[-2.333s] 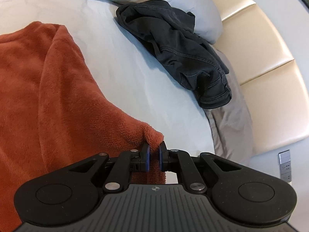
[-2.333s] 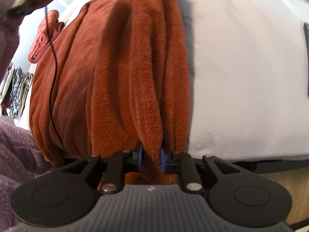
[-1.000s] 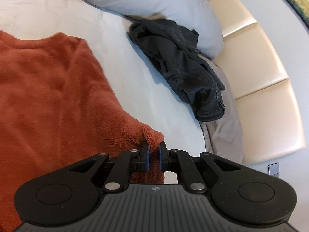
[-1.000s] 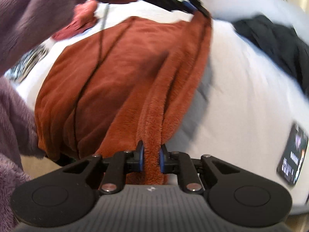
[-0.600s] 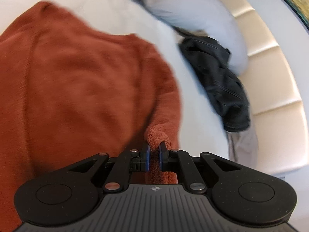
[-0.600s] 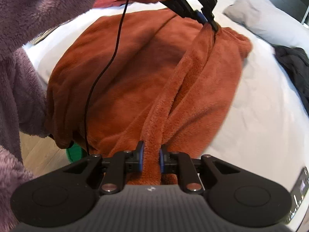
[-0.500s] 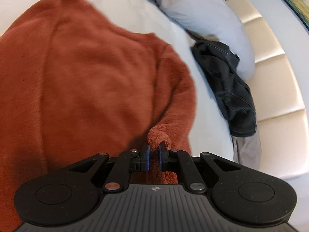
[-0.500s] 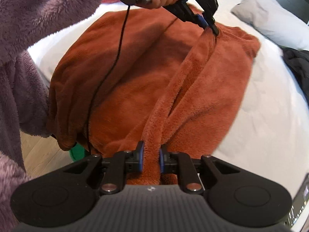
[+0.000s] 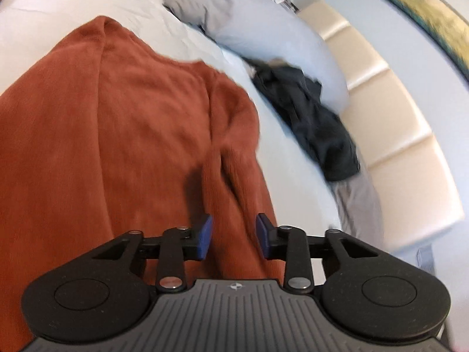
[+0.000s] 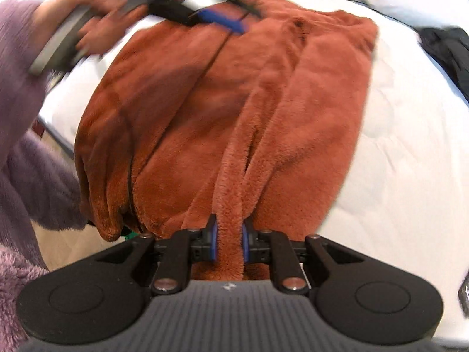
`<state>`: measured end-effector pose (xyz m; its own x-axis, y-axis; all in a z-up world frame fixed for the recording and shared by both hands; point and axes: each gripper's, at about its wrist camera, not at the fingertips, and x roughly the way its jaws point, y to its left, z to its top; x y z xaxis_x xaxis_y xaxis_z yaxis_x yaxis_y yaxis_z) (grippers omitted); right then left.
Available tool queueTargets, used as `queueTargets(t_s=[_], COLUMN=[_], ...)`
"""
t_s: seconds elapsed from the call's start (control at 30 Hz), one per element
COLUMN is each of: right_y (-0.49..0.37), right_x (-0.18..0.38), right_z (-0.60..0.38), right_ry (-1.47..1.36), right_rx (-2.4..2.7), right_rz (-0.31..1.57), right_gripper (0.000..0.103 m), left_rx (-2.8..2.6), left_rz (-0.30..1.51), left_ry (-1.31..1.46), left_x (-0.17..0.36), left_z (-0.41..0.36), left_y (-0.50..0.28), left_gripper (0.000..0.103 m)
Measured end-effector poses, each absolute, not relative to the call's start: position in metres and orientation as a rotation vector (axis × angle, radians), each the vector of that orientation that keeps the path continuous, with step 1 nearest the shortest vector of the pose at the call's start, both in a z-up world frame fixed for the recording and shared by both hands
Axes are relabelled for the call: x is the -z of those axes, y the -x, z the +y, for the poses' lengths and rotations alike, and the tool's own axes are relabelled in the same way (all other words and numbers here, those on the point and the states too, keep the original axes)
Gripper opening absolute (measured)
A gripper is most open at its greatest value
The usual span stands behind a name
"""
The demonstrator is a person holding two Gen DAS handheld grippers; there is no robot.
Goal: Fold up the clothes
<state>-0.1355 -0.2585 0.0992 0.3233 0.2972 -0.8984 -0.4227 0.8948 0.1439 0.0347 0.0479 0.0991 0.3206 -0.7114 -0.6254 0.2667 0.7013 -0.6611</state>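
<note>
White bed (image 9: pixel 88 3), dark garment (image 9: pixel 316 117) beside pillow (image 9: pixel 263 26)

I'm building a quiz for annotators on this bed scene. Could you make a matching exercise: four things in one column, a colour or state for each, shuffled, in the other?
Things:
1. left gripper
2. right gripper
3. fleece
4. jacket

States:
A. crumpled against the pillow
B. shut on a fold of fleece
C. rust orange, spread on the bed
D. fingers opening, nothing pinched

Pairs: 1-D, 2-B, 3-C, 4-A
</note>
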Motion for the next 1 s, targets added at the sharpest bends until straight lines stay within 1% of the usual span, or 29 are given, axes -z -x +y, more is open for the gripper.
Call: queueTargets(t_s=[0.03, 0.07, 0.13, 0.17, 0.27, 0.4, 0.53, 0.7, 0.83, 1.0], right_y=[0.137, 0.139, 0.141, 0.142, 0.144, 0.148, 0.146, 0.143, 0.143, 0.139], right_x=[-0.102, -0.106, -0.112, -0.115, -0.124, -0.129, -0.13, -0.127, -0.126, -0.116], right_z=[-0.264, -0.269, -0.277, -0.279, -0.283, -0.281, -0.284, -0.283, -0.284, -0.27], right_ry=[0.102, 0.081, 0.042, 0.024, -0.015, -0.034, -0.1, -0.106, -0.125, -0.147], right_rx=[-0.463, -0.453, -0.442, -0.439, -0.435, -0.43, -0.428, -0.415, -0.411, -0.445], right_rz=[1.141, 1.134, 1.119, 1.111, 1.085, 1.055, 1.061, 1.09, 1.099, 1.142], right_gripper=[0.017, 0.017, 0.017, 0.017, 0.017, 0.017, 0.017, 0.017, 0.017, 0.017], left_rx=[0.683, 0.689, 0.692, 0.696, 0.718, 0.755, 0.83, 0.802, 0.769, 0.755], left_rz=[1.064, 1.071, 1.094, 1.114, 1.174, 1.225, 1.266, 1.351, 1.372, 1.405], left_ry=[0.473, 0.461, 0.45, 0.451, 0.458, 0.475, 0.59, 0.739, 0.741, 0.723], left_x=[-0.101, -0.1, -0.093, -0.087, -0.066, -0.044, -0.028, -0.008, -0.01, 0.005], left_z=[0.048, 0.048, 0.045, 0.042, 0.027, 0.002, -0.016, -0.014, -0.002, -0.012], left_y=[-0.02, -0.004, 0.024, 0.036, 0.063, 0.08, 0.093, 0.106, 0.117, 0.121], left_gripper=[0.024, 0.019, 0.018, 0.016, 0.015, 0.015, 0.011, 0.01, 0.01, 0.01])
